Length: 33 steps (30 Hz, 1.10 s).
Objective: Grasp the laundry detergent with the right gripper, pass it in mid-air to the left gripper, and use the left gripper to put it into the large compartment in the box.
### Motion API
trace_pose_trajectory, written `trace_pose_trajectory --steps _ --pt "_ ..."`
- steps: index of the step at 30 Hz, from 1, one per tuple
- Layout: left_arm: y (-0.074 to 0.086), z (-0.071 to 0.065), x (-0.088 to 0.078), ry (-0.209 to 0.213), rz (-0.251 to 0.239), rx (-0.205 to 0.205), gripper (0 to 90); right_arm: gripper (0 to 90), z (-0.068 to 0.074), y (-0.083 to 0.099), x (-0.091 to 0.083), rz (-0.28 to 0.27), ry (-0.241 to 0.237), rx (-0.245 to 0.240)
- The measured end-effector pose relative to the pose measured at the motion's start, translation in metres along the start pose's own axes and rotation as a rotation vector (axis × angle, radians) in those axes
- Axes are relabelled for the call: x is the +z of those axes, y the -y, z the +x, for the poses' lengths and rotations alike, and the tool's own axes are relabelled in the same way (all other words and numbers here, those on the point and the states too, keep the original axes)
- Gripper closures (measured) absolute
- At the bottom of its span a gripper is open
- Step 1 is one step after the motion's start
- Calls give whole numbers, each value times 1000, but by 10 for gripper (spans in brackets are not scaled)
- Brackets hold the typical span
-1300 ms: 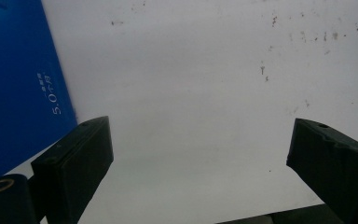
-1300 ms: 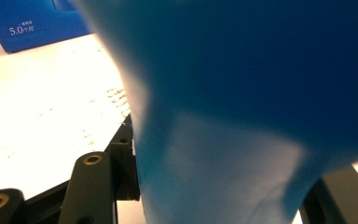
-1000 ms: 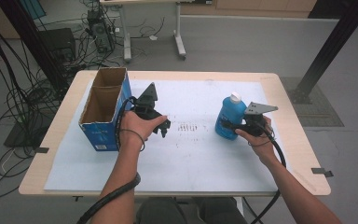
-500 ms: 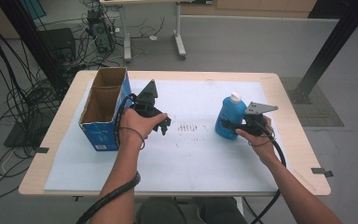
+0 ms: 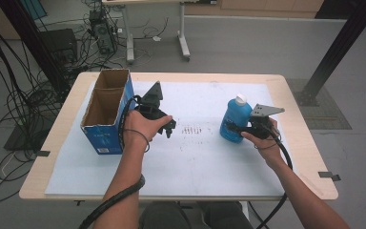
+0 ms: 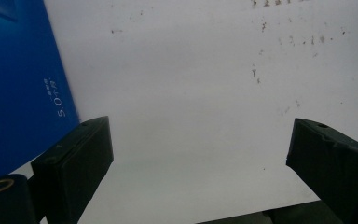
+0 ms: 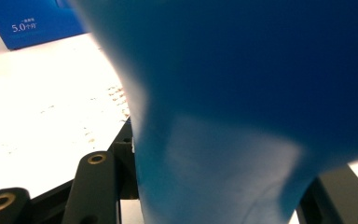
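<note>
A blue plastic bottle (image 5: 235, 118) with a white cap stands upright on the white mat at the right. My right gripper (image 5: 232, 129) is shut on its lower body from the right side, and its jaws have just been closing a little tighter on it. In the right gripper view the bottle (image 7: 242, 93) sits right up against the camera, with one black finger (image 7: 95, 186) beside it. My left gripper (image 5: 168, 127) hovers low over the mat just right of an open blue cardboard box (image 5: 106, 112). Its jaws (image 6: 200, 158) stand wide apart and open, with nothing between them.
The blue box (image 6: 18, 79) is close to the left jaw; it also shows far off (image 7: 32, 21) in the right gripper view. The white mat (image 5: 195, 157) has faint dark specks at its middle. Cables trail from both grippers toward the table's front edge.
</note>
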State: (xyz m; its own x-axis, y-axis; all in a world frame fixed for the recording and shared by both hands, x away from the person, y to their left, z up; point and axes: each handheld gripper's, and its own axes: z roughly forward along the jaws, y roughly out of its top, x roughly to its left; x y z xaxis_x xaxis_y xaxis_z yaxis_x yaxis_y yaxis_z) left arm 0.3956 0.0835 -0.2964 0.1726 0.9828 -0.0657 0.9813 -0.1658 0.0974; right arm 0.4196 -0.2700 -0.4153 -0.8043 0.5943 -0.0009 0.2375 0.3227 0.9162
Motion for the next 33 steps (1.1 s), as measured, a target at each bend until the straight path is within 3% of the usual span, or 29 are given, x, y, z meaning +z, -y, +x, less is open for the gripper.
trace_pose_trajectory --steps 33 --pt "-2 -5 -2 -20 3 16 73 455 0 0 0 -2 1 2"
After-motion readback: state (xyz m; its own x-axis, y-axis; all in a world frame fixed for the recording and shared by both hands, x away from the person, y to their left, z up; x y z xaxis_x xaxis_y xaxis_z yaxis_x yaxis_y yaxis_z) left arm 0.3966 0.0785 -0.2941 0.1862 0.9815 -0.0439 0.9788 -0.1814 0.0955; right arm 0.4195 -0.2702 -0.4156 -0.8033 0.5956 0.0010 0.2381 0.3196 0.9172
